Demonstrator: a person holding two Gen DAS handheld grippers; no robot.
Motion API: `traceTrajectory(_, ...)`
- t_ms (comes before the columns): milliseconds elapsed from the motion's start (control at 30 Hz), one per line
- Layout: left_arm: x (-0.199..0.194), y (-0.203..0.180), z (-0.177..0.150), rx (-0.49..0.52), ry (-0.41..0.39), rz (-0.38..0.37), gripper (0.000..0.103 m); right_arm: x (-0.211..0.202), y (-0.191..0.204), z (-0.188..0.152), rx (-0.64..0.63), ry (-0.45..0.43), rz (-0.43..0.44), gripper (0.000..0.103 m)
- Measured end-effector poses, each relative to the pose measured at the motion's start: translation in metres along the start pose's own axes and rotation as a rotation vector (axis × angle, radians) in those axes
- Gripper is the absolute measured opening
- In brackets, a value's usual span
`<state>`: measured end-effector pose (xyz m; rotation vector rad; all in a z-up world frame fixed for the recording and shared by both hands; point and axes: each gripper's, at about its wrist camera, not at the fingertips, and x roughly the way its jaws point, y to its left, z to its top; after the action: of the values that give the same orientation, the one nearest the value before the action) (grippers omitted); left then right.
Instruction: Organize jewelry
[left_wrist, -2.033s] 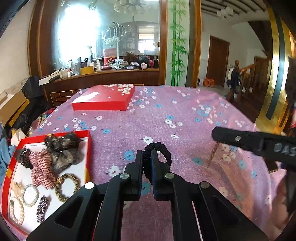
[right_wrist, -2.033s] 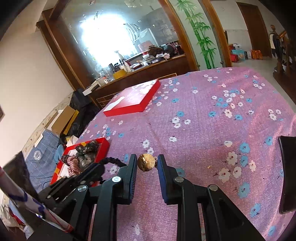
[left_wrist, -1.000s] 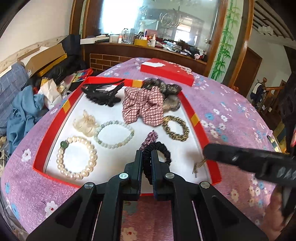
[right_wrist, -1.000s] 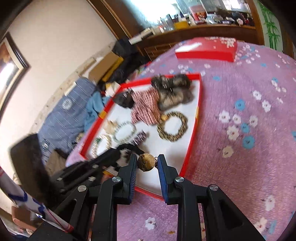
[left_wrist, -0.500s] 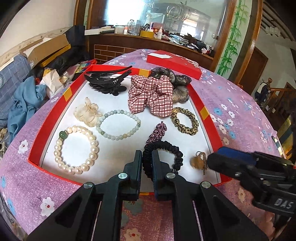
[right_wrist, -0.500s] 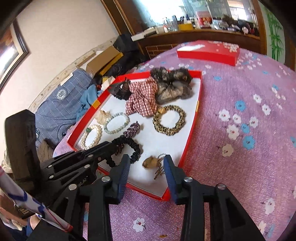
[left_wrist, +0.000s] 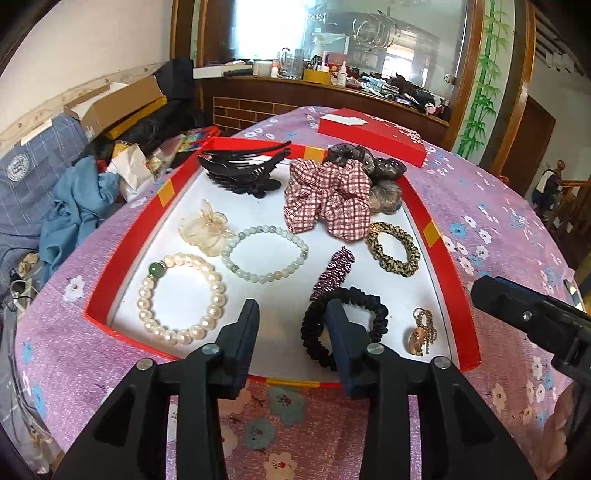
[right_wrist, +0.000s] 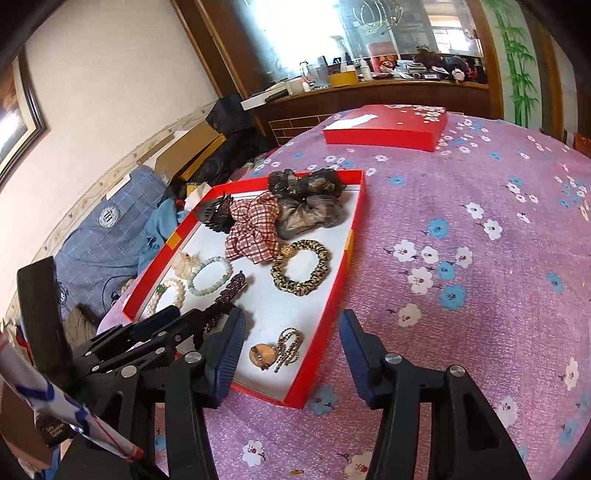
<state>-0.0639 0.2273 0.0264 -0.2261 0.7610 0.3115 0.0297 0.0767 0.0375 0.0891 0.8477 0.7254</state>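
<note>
A red tray (left_wrist: 451, 280) with a white floor holds the jewelry and also shows in the right wrist view (right_wrist: 334, 291). A black scrunchie (left_wrist: 376, 314) lies at its near edge, with the right finger of my open left gripper (left_wrist: 291, 317) in front of it. A gold brooch with a chain (left_wrist: 419, 334) lies in the tray's near right corner; it also shows in the right wrist view (right_wrist: 273, 352). My right gripper (right_wrist: 291, 332) is open and empty just above that corner. The tray also holds a pearl bracelet (left_wrist: 181, 295), a jade bead bracelet (left_wrist: 264, 258) and a leopard scrunchie (left_wrist: 393, 249).
A plaid scrunchie (left_wrist: 328, 199), a black claw clip (left_wrist: 243, 171) and a purple beaded clip (left_wrist: 332, 271) lie further back in the tray. A closed red box (right_wrist: 386, 127) sits at the table's far side. Clutter lies on the floor to the left.
My left gripper opened and let go of the black scrunchie, which now lies in the tray. My right gripper opened earlier, dropped the gold brooch in the tray and has drawn back.
</note>
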Motion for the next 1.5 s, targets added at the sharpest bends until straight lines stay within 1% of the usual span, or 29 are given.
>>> traceTrajectory(67, -0.002, -0.001, 0.000, 0.005, -0.009, 0.015, 0.042, -0.001, 0.000, 0.000, -0.002, -0.006, -0.008, 0.067)
traceTrajectory(133, -0.005, -0.002, 0.000, 0.004, -0.025, 0.045, 0.051, -0.002, 0.000, 0.000, -0.003, -0.013, -0.021, 0.074)
traceTrajectory(167, -0.006, -0.002, 0.000, 0.005, -0.033, 0.052, 0.053, -0.003, 0.000, 0.000, -0.003, -0.016, -0.024, 0.076)
traceTrajectory(233, -0.010, -0.005, -0.001, 0.021, -0.056, 0.074, 0.060, -0.005, 0.000, 0.000, -0.007, -0.024, -0.036, 0.077)
traceTrajectory(267, -0.011, -0.006, -0.001, 0.025, -0.065, 0.090, 0.063, -0.006, 0.000, 0.000, -0.008, -0.029, -0.042, 0.079)
traceTrajectory(300, -0.015, -0.009, -0.001, 0.034, -0.082, 0.121, 0.072, -0.007, 0.000, 0.000, -0.010, -0.037, -0.051, 0.081)
traceTrajectory(333, -0.018, -0.011, -0.002, 0.039, -0.097, 0.135, 0.079, -0.009, 0.001, 0.001, -0.014, -0.049, -0.066, 0.085)
traceTrajectory(400, -0.029, -0.013, -0.005, 0.043, -0.142, 0.153, 0.082, -0.014, 0.001, 0.002, -0.024, -0.074, -0.090, 0.087)
traceTrajectory(500, -0.045, -0.015, -0.008, 0.061, -0.178, 0.192, 0.096, -0.021, 0.000, 0.004, -0.033, -0.103, -0.132, 0.092)
traceTrajectory(567, -0.055, -0.016, -0.008, 0.080, -0.189, 0.225, 0.096, -0.027, -0.001, 0.003, -0.025, -0.106, -0.162, 0.092)
traceTrajectory(633, -0.069, -0.013, -0.008, 0.089, -0.208, 0.287, 0.097, -0.037, 0.003, 0.001, -0.038, -0.095, -0.196, 0.093)
traceTrajectory(700, -0.081, -0.008, -0.010, 0.092, -0.239, 0.358, 0.101, -0.046, 0.013, -0.004, -0.079, -0.098, -0.231, 0.094)
traceTrajectory(767, -0.091, -0.004, -0.015, 0.094, -0.266, 0.377, 0.101, -0.057, 0.025, -0.013, -0.137, -0.132, -0.295, 0.096)
traceTrajectory(833, -0.100, 0.003, -0.021, 0.090, -0.292, 0.364, 0.101, -0.062, 0.034, -0.020, -0.188, -0.160, -0.343, 0.100)
traceTrajectory(867, -0.101, 0.004, -0.022, 0.091, -0.289, 0.357, 0.101, -0.063, 0.037, -0.023, -0.213, -0.171, -0.362, 0.102)
traceTrajectory(900, -0.102, 0.006, -0.023, 0.095, -0.273, 0.342, 0.101, -0.063, 0.040, -0.026, -0.237, -0.179, -0.376, 0.102)
traceTrajectory(967, -0.100, 0.007, -0.024, 0.099, -0.244, 0.352, 0.101, -0.062, 0.045, -0.032, -0.284, -0.207, -0.410, 0.102)
traceTrajectory(1033, -0.096, 0.006, -0.024, 0.112, -0.225, 0.417, 0.101, -0.060, 0.048, -0.036, -0.318, -0.232, -0.454, 0.102)
traceTrajectory(1067, -0.095, 0.005, -0.025, 0.116, -0.222, 0.435, 0.101, -0.058, 0.049, -0.038, -0.332, -0.238, -0.467, 0.102)
traceTrajectory(1133, -0.090, 0.004, -0.020, 0.107, -0.194, 0.439, 0.101, -0.057, 0.051, -0.040, -0.345, -0.236, -0.468, 0.102)
traceTrajectory(1233, -0.083, 0.004, -0.012, 0.084, -0.162, 0.441, 0.101, -0.052, 0.048, -0.041, -0.346, -0.206, -0.461, 0.102)
traceTrajectory(1400, -0.071, 0.001, -0.005, 0.081, -0.142, 0.478, 0.101, -0.047, 0.051, -0.046, -0.365, -0.176, -0.454, 0.102)
traceTrajectory(1500, -0.065, 0.000, -0.004, 0.070, -0.108, 0.466, 0.101, -0.047, 0.054, -0.050, -0.384, -0.176, -0.464, 0.102)
